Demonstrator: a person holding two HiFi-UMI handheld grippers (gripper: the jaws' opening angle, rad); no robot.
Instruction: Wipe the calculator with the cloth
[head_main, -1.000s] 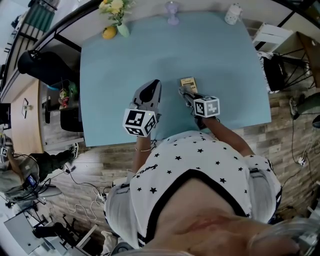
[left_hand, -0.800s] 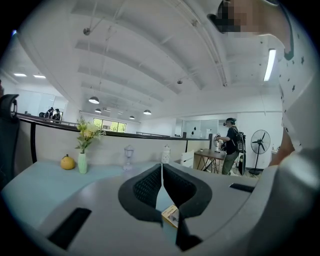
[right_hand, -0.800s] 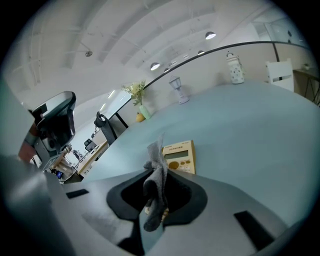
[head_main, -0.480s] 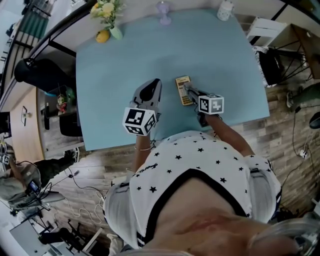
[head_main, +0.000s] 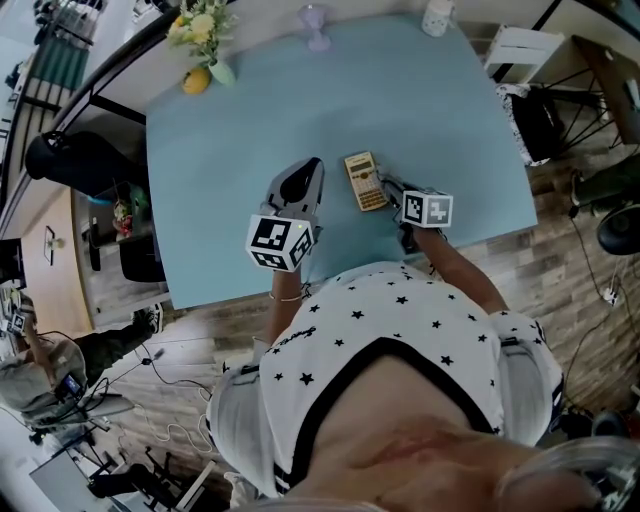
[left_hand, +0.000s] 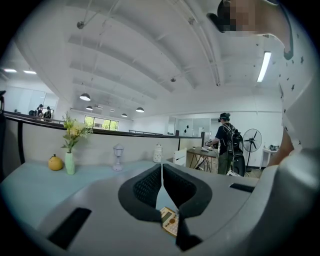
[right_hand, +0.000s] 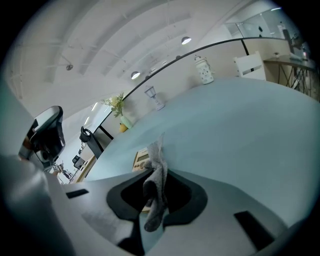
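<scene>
The right gripper (right_hand: 156, 172), clamped on the grey cloth (right_hand: 155, 192), has drawn back off the calculator (head_main: 365, 181) toward the person, leaving it fully bare on the table (head_main: 250, 130), which is likely the end of one wiping stroke. The left gripper (head_main: 300, 188), jaws pressed together on nothing, stays just left of the calculator. The cloth is too small to make out in the head view, and each gripper view shows only part of the calculator.
</scene>
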